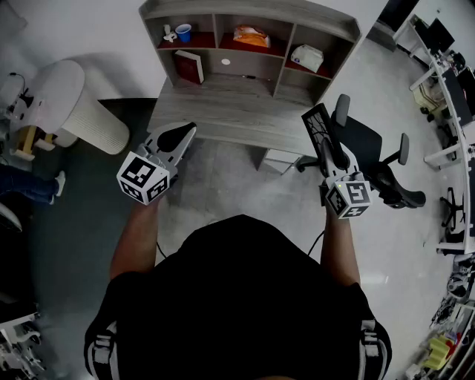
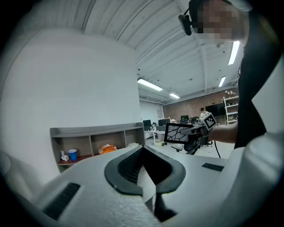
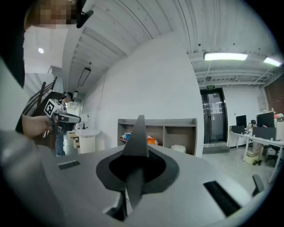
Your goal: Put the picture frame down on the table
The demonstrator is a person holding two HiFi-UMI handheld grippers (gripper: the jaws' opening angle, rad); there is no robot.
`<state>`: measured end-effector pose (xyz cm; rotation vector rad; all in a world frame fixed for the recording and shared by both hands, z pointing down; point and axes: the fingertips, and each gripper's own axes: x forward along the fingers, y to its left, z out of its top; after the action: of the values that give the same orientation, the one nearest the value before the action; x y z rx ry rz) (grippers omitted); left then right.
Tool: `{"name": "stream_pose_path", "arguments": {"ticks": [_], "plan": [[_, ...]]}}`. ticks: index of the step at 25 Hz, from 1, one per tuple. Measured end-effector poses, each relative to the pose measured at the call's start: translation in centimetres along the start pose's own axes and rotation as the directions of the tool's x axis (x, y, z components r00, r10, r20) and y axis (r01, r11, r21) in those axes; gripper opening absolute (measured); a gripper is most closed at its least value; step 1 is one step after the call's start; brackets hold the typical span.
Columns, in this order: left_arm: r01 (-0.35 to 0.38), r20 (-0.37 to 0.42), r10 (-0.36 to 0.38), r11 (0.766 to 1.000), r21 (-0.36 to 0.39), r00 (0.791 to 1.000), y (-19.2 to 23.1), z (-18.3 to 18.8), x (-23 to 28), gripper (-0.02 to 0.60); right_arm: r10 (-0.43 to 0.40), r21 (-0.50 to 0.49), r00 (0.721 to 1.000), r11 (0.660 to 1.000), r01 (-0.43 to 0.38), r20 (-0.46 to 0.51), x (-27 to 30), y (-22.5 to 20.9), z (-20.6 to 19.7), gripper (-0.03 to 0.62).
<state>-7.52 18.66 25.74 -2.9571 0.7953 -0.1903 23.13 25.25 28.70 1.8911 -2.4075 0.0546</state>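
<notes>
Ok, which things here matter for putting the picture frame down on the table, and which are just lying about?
In the job:
picture frame, clamped in the right gripper
table under the shelves

Just lying about:
blue cup, orange bag, white packet and red book in the shelves
office chair

I see wooden desk (image 1: 223, 111), hutch (image 1: 252, 11) standing at its back. Hutch upper shelf: blue cup (image 1: 183, 33) beside small white object (image 1: 169, 35) in left bay, orange bag (image 1: 251, 35) in middle, white package (image 1: 307, 57) in right. Red book (image 1: 190, 66) leans in lower left bay.
</notes>
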Motion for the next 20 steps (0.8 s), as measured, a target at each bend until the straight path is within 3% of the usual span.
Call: {"name": "stream_pose_path", "arguments": {"ticks": [9, 14, 20], "plan": [[0.025, 0.010, -0.025, 1.000, -0.001, 1.000, -2.0, 0.4, 1.0, 0.017, 0.019, 0.011, 1.000, 1.000, -0.019, 0.010, -1.0, -0.2, -0.2, 0.017], [0.043, -0.020, -0.043, 0.999, 0.003, 0.999, -3.6, -0.4, 2.2, 0.017, 0.052, 0.072, 0.997, 0.996, -0.056, 0.053, -1.7, -0.8, -0.2, 0.017], [0.052, -0.048, -0.052, 0.999, 0.009, 0.997, -4.9, -0.6, 4.2, 0.017, 0.020, 0.077, 0.996, 0.997, -0.026, 0.085, -2.7, -3.4, -0.3, 0.017]]}}
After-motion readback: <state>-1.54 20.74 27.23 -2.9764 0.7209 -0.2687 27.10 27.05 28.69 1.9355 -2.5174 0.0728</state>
